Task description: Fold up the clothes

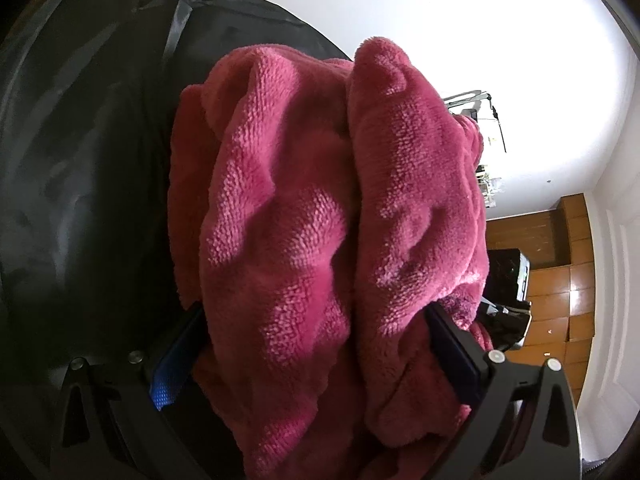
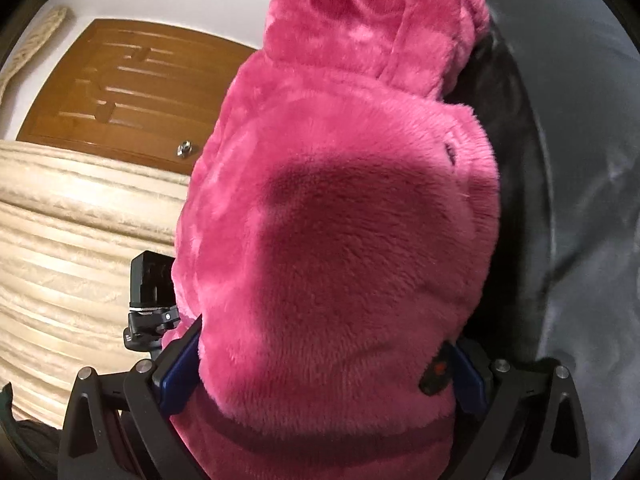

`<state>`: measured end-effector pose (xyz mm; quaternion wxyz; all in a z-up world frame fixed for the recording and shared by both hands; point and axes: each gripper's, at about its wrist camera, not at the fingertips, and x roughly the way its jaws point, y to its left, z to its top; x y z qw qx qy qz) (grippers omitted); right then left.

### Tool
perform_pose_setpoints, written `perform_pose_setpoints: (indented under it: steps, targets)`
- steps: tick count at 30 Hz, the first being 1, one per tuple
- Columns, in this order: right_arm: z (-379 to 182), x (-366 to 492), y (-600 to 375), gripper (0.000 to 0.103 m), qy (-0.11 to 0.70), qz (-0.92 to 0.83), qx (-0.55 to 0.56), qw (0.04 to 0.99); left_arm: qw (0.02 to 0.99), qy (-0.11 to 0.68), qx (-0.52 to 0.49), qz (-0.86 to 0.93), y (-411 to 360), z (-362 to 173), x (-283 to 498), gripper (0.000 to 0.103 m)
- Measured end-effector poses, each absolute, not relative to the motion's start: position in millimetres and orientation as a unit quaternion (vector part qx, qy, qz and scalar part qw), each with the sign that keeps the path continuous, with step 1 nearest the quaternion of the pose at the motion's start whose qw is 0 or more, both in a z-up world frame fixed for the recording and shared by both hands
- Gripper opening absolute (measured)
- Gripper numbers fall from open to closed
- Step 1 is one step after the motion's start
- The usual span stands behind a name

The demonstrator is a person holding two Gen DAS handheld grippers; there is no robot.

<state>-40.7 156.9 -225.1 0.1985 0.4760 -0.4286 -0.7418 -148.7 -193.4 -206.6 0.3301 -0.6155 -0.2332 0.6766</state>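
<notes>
Both-handed: left gripper (image 1: pixel 316 344), right gripper (image 2: pixel 320 364) raised, jaws clamping pink fleece garment (image 1: pixel 328 208) (bunched).

I see the fleece garment (image 1: pixel 320 220) bunched between my left hand-held gripper (image 1: pixel 316 356) fingers, dark fabric (image 1: pixel 80 160) behind it; the door (image 2: pixel 128 96) sits left of my right hand-held gripper (image 2: pixel 320 372).

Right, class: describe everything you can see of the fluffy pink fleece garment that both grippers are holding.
The fluffy pink fleece garment is thick, plush and magenta, bunched into deep rounded folds rather than spread flat. A small slit like a buttonhole shows near one edge in the right wrist view. The left gripper and right gripper each clamp a thick wad of it between blue-padded fingers. Dark grey fabric lies behind it.
</notes>
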Motion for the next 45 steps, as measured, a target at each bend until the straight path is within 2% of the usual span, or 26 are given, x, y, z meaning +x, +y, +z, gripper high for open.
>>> perform_pose_setpoints:
  steps: [8,13,19,24,37,45]
  targets:
    - [-242,-46,118,0.102,-0.425,-0.743,0.484,0.18,0.349,-0.234,-0.61,0.671,-197,-212,-149,0.102]
    - [-238,-43,93,0.083,-0.424,-0.755,0.473,0.162,0.352,-0.237,-0.605,0.674,-201,-212,-148,0.098]
    - [-229,-25,75,0.078,-0.421,-0.776,0.448,0.142,0.362,-0.24,-0.598,0.674,-203,-201,-143,0.085]
    - [-211,6,81,0.077,-0.407,-0.801,0.419,0.13,0.385,-0.236,-0.59,0.669,-177,-186,-135,0.084]
    - [-193,142,179,0.077,-0.391,-0.833,0.386,0.068,0.438,-0.207,-0.585,0.65,-6,-168,-37,0.084]
    - [-198,219,277,0.077,-0.399,-0.842,0.362,0.029,0.458,-0.191,-0.587,0.639,94,-176,-17,0.084]
